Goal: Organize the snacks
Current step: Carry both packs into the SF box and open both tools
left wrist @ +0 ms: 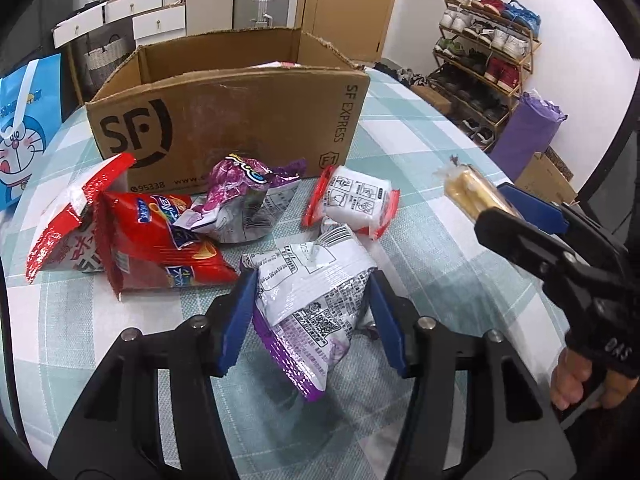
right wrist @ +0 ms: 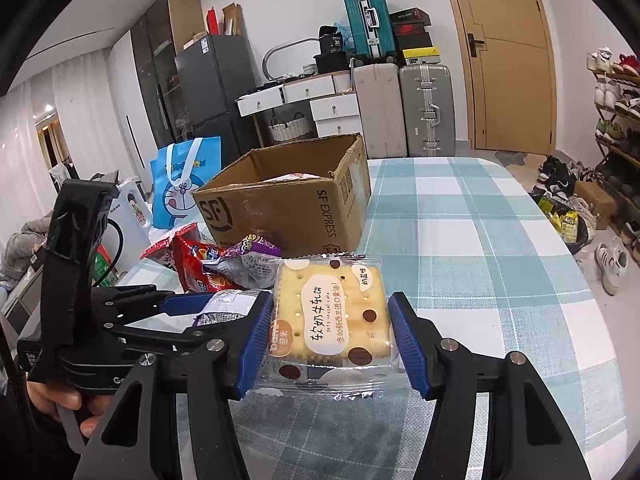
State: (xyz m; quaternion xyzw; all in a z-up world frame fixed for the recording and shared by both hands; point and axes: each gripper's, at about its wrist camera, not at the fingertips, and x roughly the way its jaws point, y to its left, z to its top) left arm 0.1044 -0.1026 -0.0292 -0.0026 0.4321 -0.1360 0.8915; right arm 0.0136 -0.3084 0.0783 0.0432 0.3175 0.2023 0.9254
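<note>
Where snacks crowd the cardboard box (left wrist: 224, 108), red packets (left wrist: 160, 240) foremost.

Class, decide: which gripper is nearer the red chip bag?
Left. The left gripper, shut on the purple-white packet, sits beside the red chip bag; the right gripper is farther right.

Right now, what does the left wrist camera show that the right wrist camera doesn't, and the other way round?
Left wrist only: the white snack pack with red ends lying on the table, and the printed back of the purple snack bag between the left gripper's fingers.

Right wrist only: the printed face of the cracker pack held by the right gripper.

Both: the cardboard box, the checkered tablecloth and the red chip bag.
</note>
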